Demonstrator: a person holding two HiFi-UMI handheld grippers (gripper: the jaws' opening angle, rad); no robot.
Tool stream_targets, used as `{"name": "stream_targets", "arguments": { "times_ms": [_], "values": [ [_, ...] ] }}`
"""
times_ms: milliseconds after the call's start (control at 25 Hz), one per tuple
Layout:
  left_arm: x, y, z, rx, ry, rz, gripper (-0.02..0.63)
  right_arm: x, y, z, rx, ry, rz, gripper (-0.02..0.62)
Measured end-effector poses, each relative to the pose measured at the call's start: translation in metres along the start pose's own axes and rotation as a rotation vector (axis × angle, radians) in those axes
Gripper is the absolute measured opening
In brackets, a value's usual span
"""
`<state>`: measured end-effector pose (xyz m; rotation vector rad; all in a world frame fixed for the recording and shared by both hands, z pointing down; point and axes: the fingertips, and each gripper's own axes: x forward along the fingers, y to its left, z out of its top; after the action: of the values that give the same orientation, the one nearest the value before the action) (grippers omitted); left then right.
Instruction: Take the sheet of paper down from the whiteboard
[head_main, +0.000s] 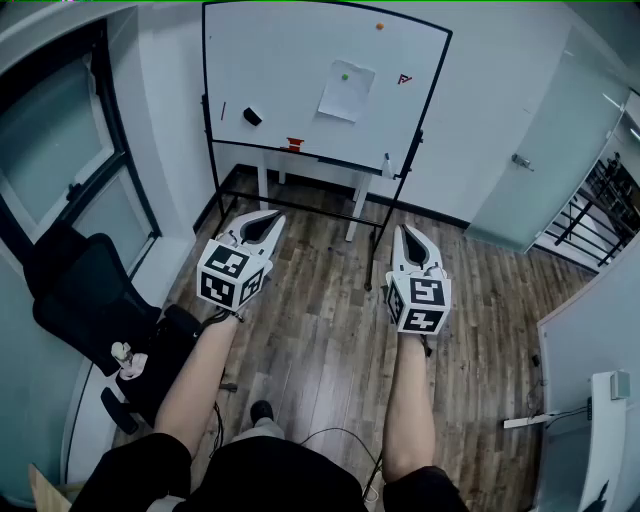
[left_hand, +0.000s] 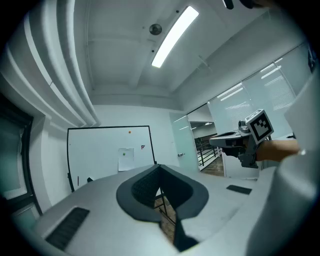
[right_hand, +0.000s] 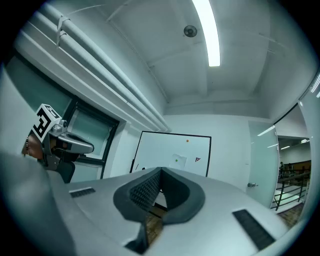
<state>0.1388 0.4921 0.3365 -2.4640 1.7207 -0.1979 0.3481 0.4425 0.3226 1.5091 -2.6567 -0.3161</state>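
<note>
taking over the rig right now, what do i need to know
Grippers: left hand-held gripper shut and empty; right hand-held gripper shut and empty. Both are held level, side by side.
Things: the sheet of paper hangs on the whiteboard, apparently held by a green magnet, across the floor from both grippers.
Done: nothing yet.
Left: walk up, grip the sheet, take it down.

One whiteboard (head_main: 280, 70), one sheet of paper (head_main: 345, 95), two magnets: green magnet (head_main: 345, 76), orange magnet (head_main: 379, 26). One eraser (head_main: 252, 116), one black chair (head_main: 85, 290), two grippers: left gripper (head_main: 274, 217), right gripper (head_main: 405, 231).
</note>
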Motion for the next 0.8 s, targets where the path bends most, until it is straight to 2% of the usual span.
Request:
{"name": "stream_targets", "arguments": {
  "times_ms": [440, 800],
  "values": [
    [0.064, 0.114, -0.032, -0.016, 0.024, -0.04, 0.02, 0.123, 0.03, -0.004, 0.012, 0.025, -0.034, 0.02],
    [0.119, 0.153, -0.061, -0.038, 0.05, -0.075, 0.02, 0.186, 0.029, -0.032, 0.034, 0.065, -0.043, 0.02]
  ]
}}
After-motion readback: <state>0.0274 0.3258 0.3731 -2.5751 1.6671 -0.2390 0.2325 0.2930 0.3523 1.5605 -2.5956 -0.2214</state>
